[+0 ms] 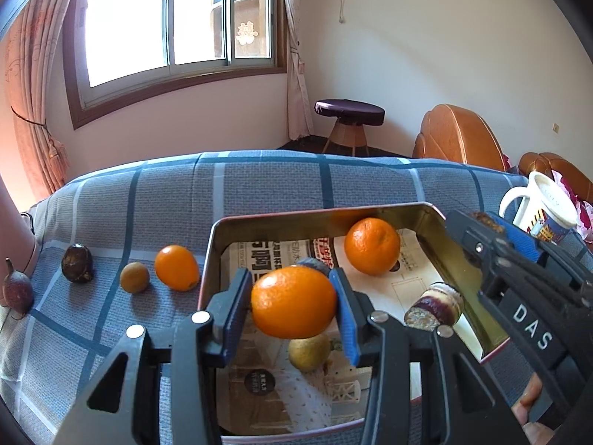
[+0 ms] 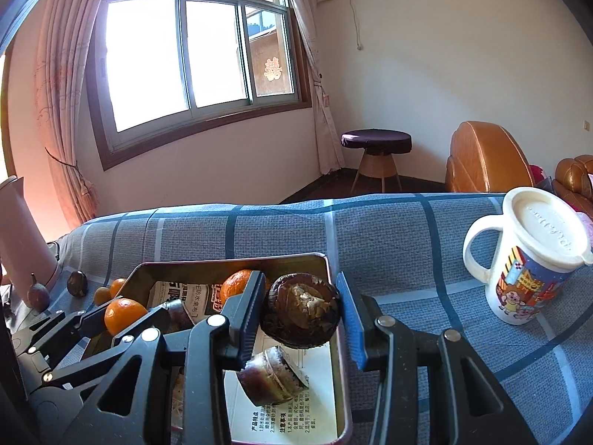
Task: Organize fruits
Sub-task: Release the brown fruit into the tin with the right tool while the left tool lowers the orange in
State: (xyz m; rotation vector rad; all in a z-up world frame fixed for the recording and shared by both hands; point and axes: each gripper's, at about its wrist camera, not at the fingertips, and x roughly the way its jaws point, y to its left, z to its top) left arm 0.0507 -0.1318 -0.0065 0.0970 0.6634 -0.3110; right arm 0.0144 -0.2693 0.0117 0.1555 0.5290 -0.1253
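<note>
While both grippers hung over the metal tray (image 1: pixel 215 244), each was clamped on a fruit. The left gripper (image 1: pixel 292 302) held an orange (image 1: pixel 292 302) between its blue pads, above the near half of the tray. The right gripper (image 2: pixel 302 313) gripped a dark, wrinkled brown fruit (image 2: pixel 302 313) just inside the tray's right rim, with bare checked cloth (image 2: pixel 407 259) open to the right as far as the lidded white mug (image 2: pixel 526 256).

Under the left gripper, a greenish-brown fruit (image 1: pixel 307 350) lay on the paper lining, partly hidden by the held orange. A second orange (image 1: pixel 372 246) sat near the tray's far right corner, and a cut dark piece (image 1: pixel 433 307) lay by the right wall. A bluish-dark fruit showed only as a sliver behind the held orange.

Left of the tray, in a row on the cloth, were a small orange (image 1: pixel 176 267), a small brown fruit (image 1: pixel 135 277), a dark fruit (image 1: pixel 77 263) and a purple one (image 1: pixel 16 291) at the cloth's left edge, beside a pink object cut off by the frame. The tray's near rim was hidden behind the gripper bodies.
</note>
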